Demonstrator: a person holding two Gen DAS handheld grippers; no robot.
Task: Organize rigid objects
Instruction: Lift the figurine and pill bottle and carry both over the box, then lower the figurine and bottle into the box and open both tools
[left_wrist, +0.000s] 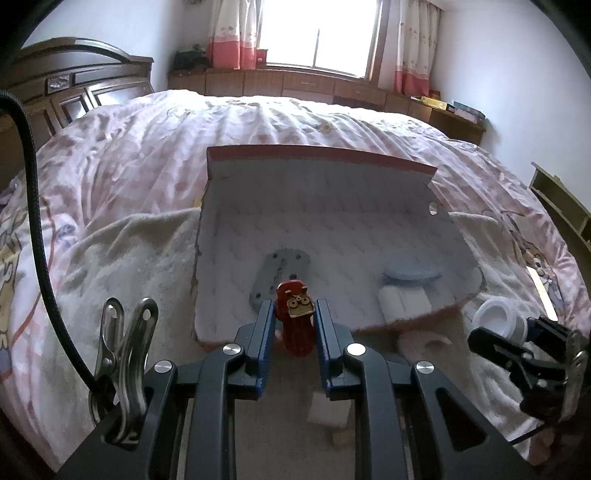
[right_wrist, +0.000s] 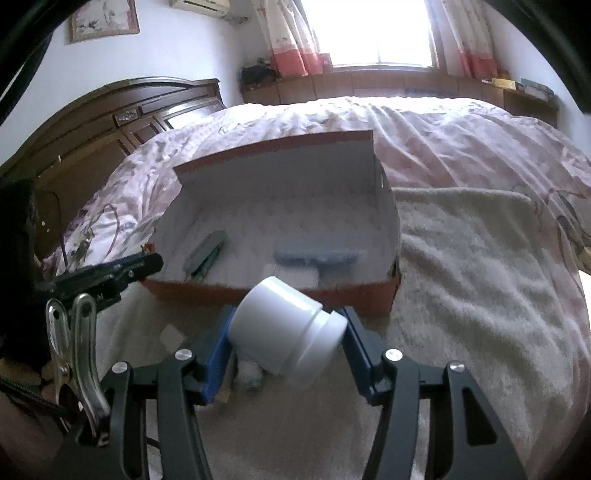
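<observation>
My left gripper (left_wrist: 294, 309) is shut on a small red figure with a brass owl face (left_wrist: 294, 315), held upright just in front of the open cardboard box (left_wrist: 321, 206). My right gripper (right_wrist: 286, 332) is shut on a white plastic jar (right_wrist: 284, 332) lying tilted between the blue pads, near the box's front wall (right_wrist: 258, 295). That jar also shows at the right edge of the left wrist view (left_wrist: 498, 319). Inside the box lie a grey metal plate (left_wrist: 279, 275), a blue oval lid (left_wrist: 413, 275) and a white block (left_wrist: 404, 301).
The box stands on a beige fleece blanket (right_wrist: 480, 266) spread over a pink quilt (left_wrist: 147, 147) on a bed. A dark wooden headboard (right_wrist: 110, 118) is to the left. Small white scraps (left_wrist: 328, 410) lie on the blanket below the grippers.
</observation>
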